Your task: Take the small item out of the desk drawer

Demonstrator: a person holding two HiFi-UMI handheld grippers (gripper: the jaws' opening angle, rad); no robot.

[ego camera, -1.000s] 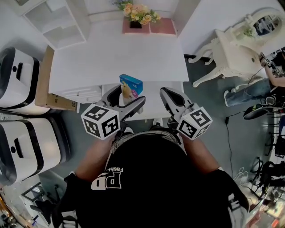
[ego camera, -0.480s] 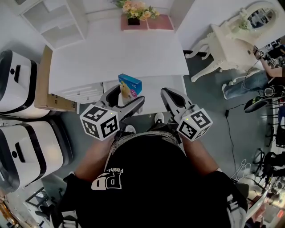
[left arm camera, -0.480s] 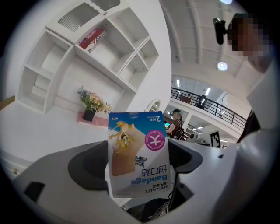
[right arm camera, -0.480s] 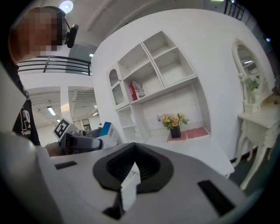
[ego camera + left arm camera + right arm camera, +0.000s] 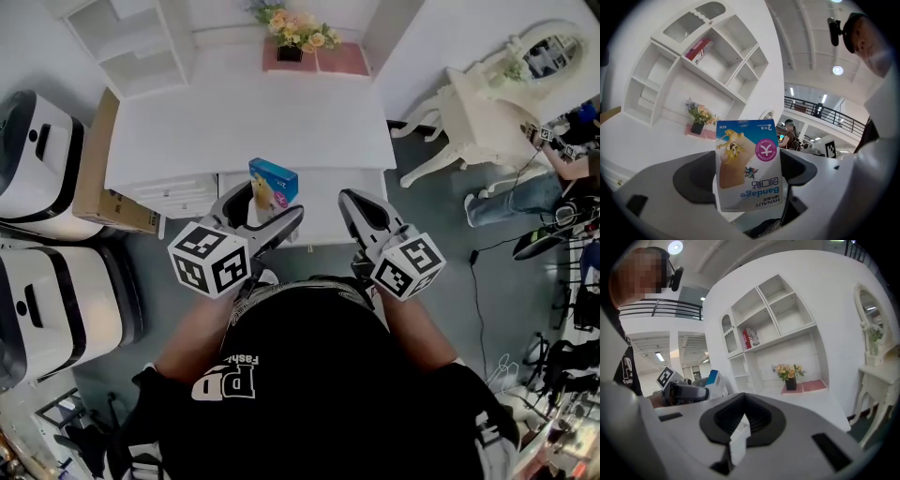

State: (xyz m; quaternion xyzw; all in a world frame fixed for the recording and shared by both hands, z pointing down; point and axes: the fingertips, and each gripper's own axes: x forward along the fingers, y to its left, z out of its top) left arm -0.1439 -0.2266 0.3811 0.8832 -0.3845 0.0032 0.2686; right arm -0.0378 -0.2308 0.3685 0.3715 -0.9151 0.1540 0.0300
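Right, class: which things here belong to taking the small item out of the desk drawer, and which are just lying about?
Job: blue-and-white cardboard bandage box, held by the left gripper; white desk drawer; shut right gripper.
Lying about: yellow flower bunch in dark pot; pink mat; brown cardboard carton; white ornate dressing table.

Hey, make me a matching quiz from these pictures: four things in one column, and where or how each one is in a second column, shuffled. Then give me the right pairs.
Things
1. bandage box
2. flowers
3. right gripper
4. cardboard box

Places or states
A. shut, with nothing between its jaws
B. beside the white desk, at the head view's left
C. clamped in the left gripper
D. at the desk's far edge, by the wall

Pairs: 1-C, 2-D, 3-A, 4-B
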